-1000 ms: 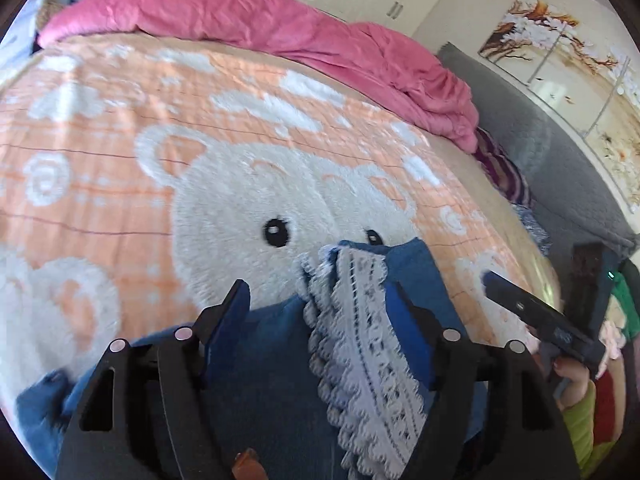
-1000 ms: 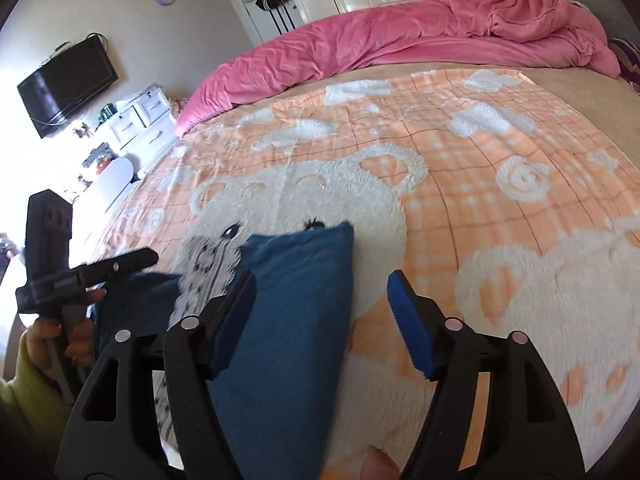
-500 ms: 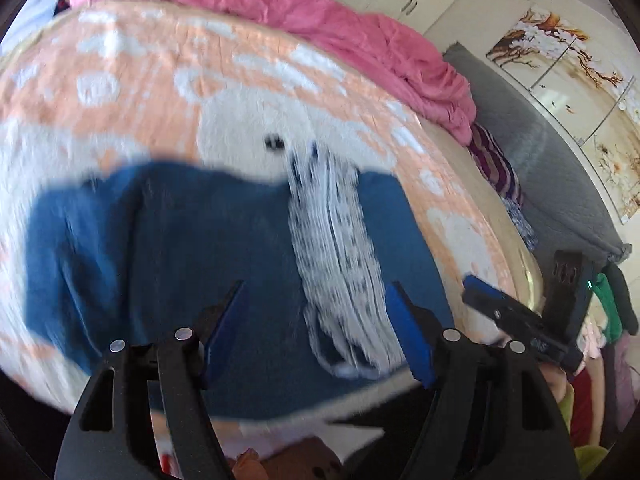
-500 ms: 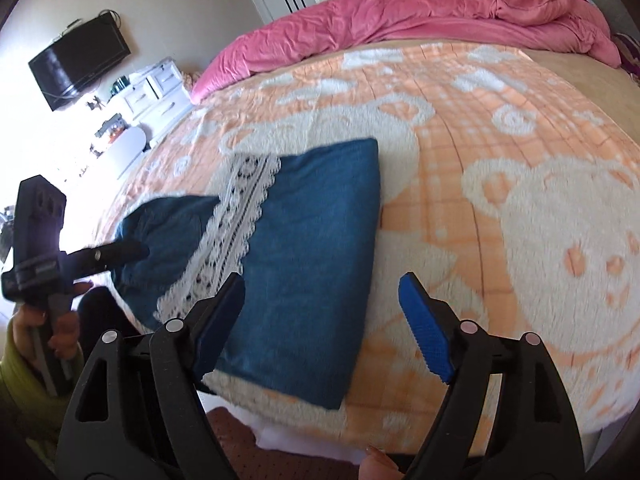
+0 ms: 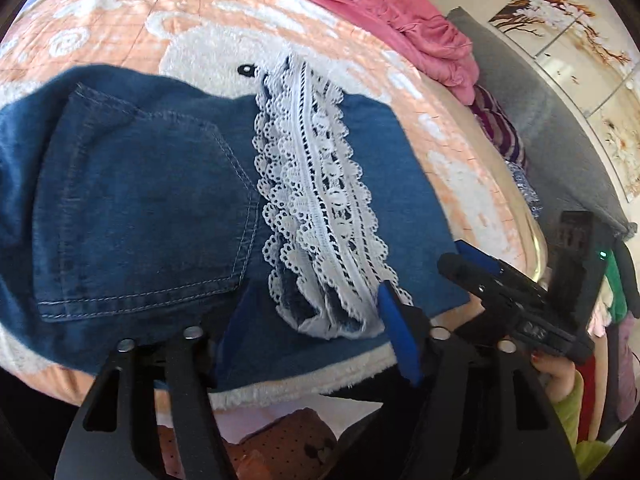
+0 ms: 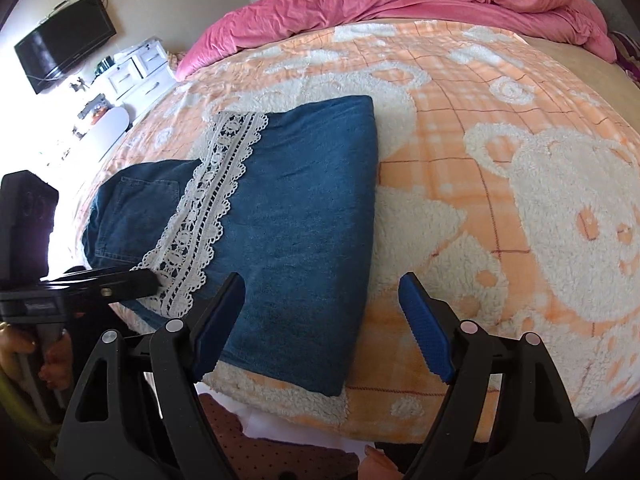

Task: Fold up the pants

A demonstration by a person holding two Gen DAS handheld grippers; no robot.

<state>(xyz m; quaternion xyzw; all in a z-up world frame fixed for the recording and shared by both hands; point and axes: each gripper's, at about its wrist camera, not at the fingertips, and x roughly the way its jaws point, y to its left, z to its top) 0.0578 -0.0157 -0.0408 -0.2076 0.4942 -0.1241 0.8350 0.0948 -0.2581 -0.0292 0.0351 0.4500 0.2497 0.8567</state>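
The blue denim pants (image 5: 140, 200) lie folded on the bed near its front edge, with a back pocket showing and a white lace hem (image 5: 316, 200) across the top. In the right wrist view the pants (image 6: 304, 216) form a folded rectangle with the lace hem (image 6: 208, 216) on the left. My left gripper (image 5: 316, 336) is open and empty, above the near edge of the pants. My right gripper (image 6: 324, 320) is open and empty, over the near right corner of the pants. Each gripper shows in the other's view, the right one (image 5: 476, 260) and the left one (image 6: 132, 280).
An orange and white bear blanket (image 6: 520, 184) covers the bed. A pink duvet (image 6: 400, 0) lies bunched along the far side. A TV (image 6: 64, 44) and a white dresser (image 6: 132, 72) stand at the left. A grey sofa (image 5: 560, 140) is at the right.
Both grippers have pulled back toward the bed's front edge and risen. The pants have gone from filling the near view to lying whole and folded in both views.
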